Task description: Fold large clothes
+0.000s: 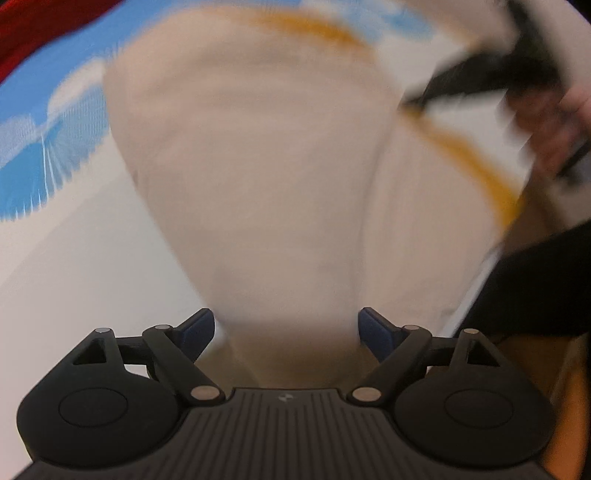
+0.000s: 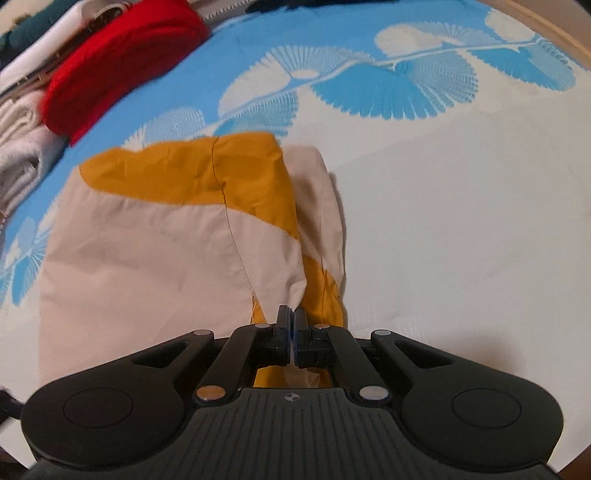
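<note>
A beige and mustard-yellow garment (image 2: 155,236) lies on the blue and white bedsheet (image 2: 461,221). My right gripper (image 2: 291,317) is shut on its near edge, where beige and yellow cloth bunch together. In the left wrist view the same garment (image 1: 258,166) is blurred and fills the middle. My left gripper (image 1: 286,326) is open, its blue-padded fingers (image 1: 199,328) either side of the beige cloth, which runs down between them. The right gripper (image 1: 491,81) and the hand holding it show blurred at the upper right of that view.
A red folded garment (image 2: 122,62) and a pile of white and grey clothes (image 2: 22,147) lie at the far left of the bed. A wooden bed edge (image 2: 554,33) runs at the far right. A dark sleeve (image 1: 535,284) is at the right of the left wrist view.
</note>
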Motion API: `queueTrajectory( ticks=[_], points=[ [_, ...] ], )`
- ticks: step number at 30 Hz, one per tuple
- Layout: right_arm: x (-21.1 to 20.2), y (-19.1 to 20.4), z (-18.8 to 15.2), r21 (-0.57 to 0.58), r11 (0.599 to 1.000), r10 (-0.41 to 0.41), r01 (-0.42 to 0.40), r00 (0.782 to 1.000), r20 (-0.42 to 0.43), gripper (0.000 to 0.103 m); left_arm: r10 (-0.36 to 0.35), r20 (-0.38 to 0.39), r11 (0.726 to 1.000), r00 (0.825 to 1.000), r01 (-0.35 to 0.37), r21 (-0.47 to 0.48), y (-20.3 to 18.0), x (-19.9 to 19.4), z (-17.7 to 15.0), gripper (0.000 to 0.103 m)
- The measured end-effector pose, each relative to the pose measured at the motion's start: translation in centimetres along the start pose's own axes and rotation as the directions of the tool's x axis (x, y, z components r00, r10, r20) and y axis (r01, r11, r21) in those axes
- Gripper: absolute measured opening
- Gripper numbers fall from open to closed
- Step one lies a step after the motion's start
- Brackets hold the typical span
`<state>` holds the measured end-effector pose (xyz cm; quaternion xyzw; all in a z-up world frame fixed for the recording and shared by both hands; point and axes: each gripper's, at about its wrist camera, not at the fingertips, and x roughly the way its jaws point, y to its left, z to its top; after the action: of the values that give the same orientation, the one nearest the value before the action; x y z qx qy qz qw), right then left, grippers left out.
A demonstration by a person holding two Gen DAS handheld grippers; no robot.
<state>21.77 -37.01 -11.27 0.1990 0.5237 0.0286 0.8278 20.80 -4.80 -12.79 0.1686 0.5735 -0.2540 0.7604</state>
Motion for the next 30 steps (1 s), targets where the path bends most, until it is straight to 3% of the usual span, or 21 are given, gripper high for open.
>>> queueTrajectory(
  ticks=[2, 3, 4, 6, 8, 12, 14, 15, 19, 23, 25, 29, 30],
  points=[
    [-1.4, 0.2, -0.1, -0.012, 0.999, 0.039, -0.038, 0.999, 0.008, 0.008, 0.014, -0.031, 0.999, 0.999, -0.013, 0.044, -0.8, 1.1, -0.3, 0.093],
    [-2.0, 0.4, -0.1, -0.027, 0.998, 0.063, -0.062, 0.998, 0.018, 0.015, 0.017, -0.027, 0.998, 0.999, -0.015, 0.063, -1.1, 0.8, -0.1, 0.093],
    [-2.9, 0.5, -0.2, -0.048, 0.994, 0.096, -0.095, 0.995, 0.023, 0.031, 0.011, -0.023, 0.998, 1.000, -0.009, 0.058, -1.0, 0.3, 0.2, 0.093],
    [-4.4, 0.7, -0.8, -0.098, 0.982, 0.164, -0.162, 0.986, 0.013, 0.039, -0.005, 0.024, 0.999, 1.000, 0.004, 0.041, -0.2, -1.4, 0.9, 0.093],
    [-5.0, 0.9, -1.9, -0.150, 0.970, 0.186, -0.189, 0.982, -0.035, 0.039, 0.013, 0.103, 1.000, 0.995, -0.013, 0.000, 1.2, -3.5, 1.7, 0.093],
    [-4.1, 0.5, -4.6, -0.227, 0.962, 0.124, -0.153, 0.983, -0.134, 0.037, 0.034, 0.240, 0.980, 0.970, 0.015, -0.198, 5.5, -6.3, 3.2, 0.092],
    [-3.7, 0.2, -5.9, -0.265, 0.953, 0.110, -0.149, 0.981, -0.158, 0.011, 0.071, 0.276, 0.963, 0.959, 0.006, -0.270, 6.0, -7.1, 4.0, 0.093],
    [-3.9, 0.1, -6.3, -0.278, 0.948, 0.113, -0.153, 0.982, -0.154, 0.010, 0.081, 0.283, 0.955, 0.956, 0.006, -0.295, 6.1, -7.1, 4.3, 0.092],
    [-4.8, -1.0, -6.2, -0.237, 0.961, 0.112, -0.139, 0.986, -0.122, 0.000, 0.130, 0.280, 0.938, 0.951, -0.027, -0.345, 5.9, -6.0, 6.0, 0.093],
    [-4.2, -1.4, -6.9, -0.233, 0.969, 0.050, -0.085, 0.987, -0.152, 0.000, 0.196, 0.098, 0.920, 0.976, -0.148, -0.363, 6.5, -1.0, 6.5, 0.093],
    [-5.0, -1.2, -6.0, -0.221, 0.971, 0.073, -0.096, 0.992, -0.107, 0.000, 0.193, 0.076, 0.916, 0.978, -0.152, -0.371, 6.6, -0.1, 6.6, 0.093],
    [-7.1, -1.5, -2.8, -0.153, 0.981, 0.130, -0.117, 0.989, 0.078, 0.005, 0.193, 0.161, 0.917, 0.968, -0.119, -0.382, 6.5, -2.6, 6.5, 0.092],
    [-7.2, -1.5, -1.9, -0.133, 0.982, 0.147, -0.131, 0.983, 0.114, 0.013, 0.188, 0.184, 0.915, 0.965, -0.104, -0.390, 6.6, -3.1, 6.4, 0.092]
  ],
)
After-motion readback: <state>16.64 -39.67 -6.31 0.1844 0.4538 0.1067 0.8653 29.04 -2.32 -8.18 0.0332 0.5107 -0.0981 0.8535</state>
